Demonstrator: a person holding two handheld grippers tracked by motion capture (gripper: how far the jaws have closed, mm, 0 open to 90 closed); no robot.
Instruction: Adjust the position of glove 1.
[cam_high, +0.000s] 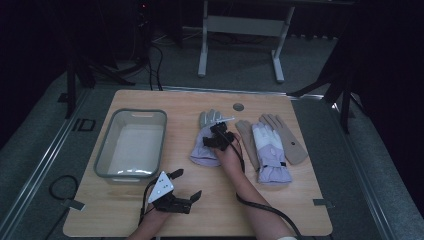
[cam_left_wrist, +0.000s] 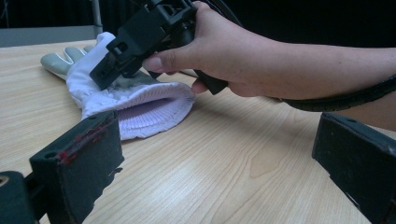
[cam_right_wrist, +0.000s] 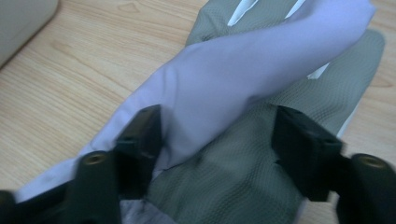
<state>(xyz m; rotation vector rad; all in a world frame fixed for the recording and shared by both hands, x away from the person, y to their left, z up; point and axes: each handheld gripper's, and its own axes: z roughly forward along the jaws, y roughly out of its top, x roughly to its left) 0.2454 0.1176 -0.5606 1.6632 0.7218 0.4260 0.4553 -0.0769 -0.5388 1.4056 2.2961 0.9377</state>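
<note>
Your right gripper (cam_high: 221, 134) is spread over the glove (cam_high: 206, 145) near the table's (cam_high: 210, 210) far edge, your left gripper (cam_high: 186, 185) is spread too, and the basin (cam_high: 131, 175) holds nothing yet.

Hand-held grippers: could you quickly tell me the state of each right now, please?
Left hand-held gripper: open, holding nothing, above the table.
Right hand-held gripper: open, jaws either side of the lavender glove, not yet closed.

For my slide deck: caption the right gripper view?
Right gripper, jaws open, straddling a lavender-and-grey glove on the wooden table.
</note>
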